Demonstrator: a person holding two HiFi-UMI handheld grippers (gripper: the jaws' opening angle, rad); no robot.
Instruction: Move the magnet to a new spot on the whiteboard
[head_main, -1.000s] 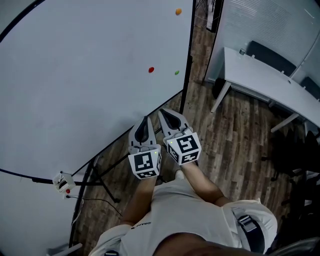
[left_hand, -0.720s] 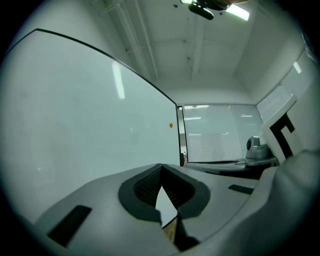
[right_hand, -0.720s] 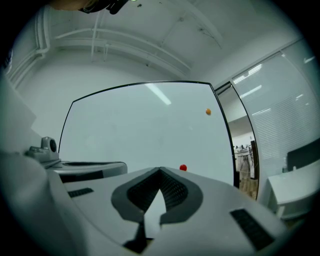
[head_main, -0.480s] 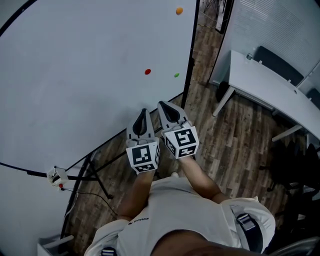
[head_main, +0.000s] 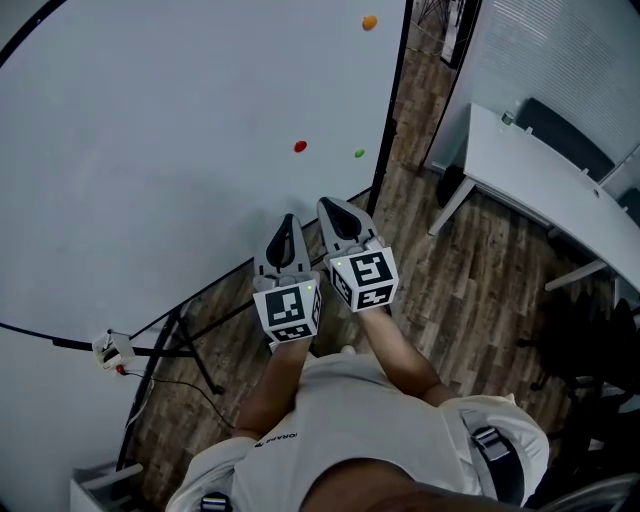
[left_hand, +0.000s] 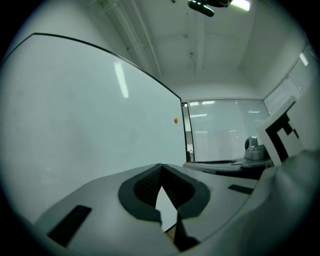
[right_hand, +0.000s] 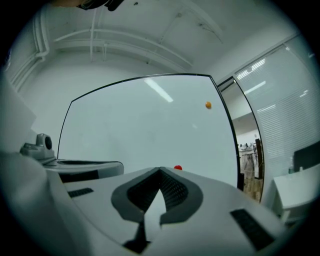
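Observation:
A large whiteboard stands on a stand in front of me. Three small round magnets stick to it: a red magnet, a green magnet and an orange magnet near the top right corner. Both grippers hang side by side below the board's lower edge, apart from it. My left gripper is shut and empty. My right gripper is shut and empty too. In the right gripper view the red magnet peeks just above the jaws and the orange magnet shows higher up; the left gripper view shows the orange magnet.
The whiteboard's black frame edge runs down on the right. A white desk with a dark chair stands on the wooden floor at the right. The stand's legs and a small clip device are at the lower left.
The head view has shifted slightly, so the board and magnets sit a little further right. Both grippers stay shut side by side, nearly unmoved.

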